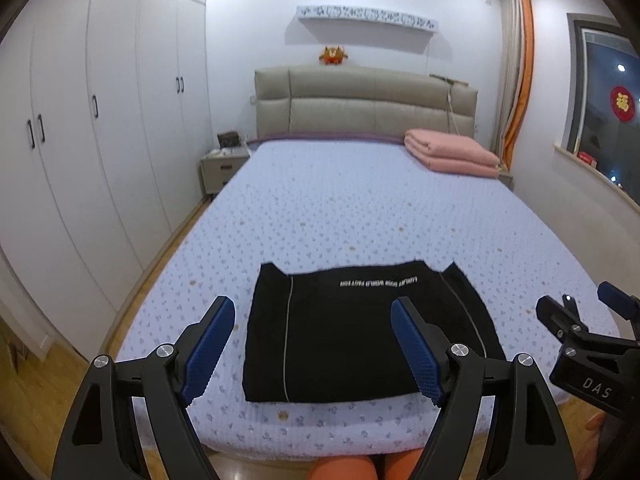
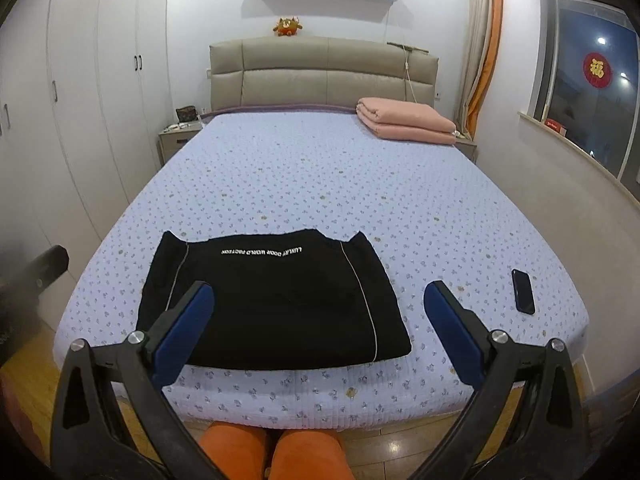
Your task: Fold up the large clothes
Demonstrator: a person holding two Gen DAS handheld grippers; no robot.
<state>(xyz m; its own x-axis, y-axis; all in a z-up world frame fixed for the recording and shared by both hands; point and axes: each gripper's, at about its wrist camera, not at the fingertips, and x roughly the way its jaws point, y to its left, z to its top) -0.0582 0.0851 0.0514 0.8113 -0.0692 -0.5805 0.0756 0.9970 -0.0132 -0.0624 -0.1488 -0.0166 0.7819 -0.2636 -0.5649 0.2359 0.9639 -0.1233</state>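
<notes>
A black garment (image 1: 352,332) (image 2: 272,300) with white lettering and thin white piping lies folded into a flat rectangle near the foot of the bed (image 1: 340,208) (image 2: 320,184). My left gripper (image 1: 314,310) hovers above its near left part, jaws wide open, nothing between the blue pads (image 1: 208,352). My right gripper (image 2: 320,296) hangs over the garment's near right edge, also wide open and empty. The right gripper (image 1: 580,312) shows at the right edge of the left wrist view. The left gripper's body (image 2: 44,268) is a blurred dark shape at the left of the right wrist view.
A black phone (image 2: 523,291) lies on the bed's right side. A folded pink blanket (image 1: 452,154) (image 2: 404,120) sits by the headboard. White wardrobes (image 1: 100,120) line the left wall. A person's orange-clad knees (image 2: 272,456) are at the bed's foot.
</notes>
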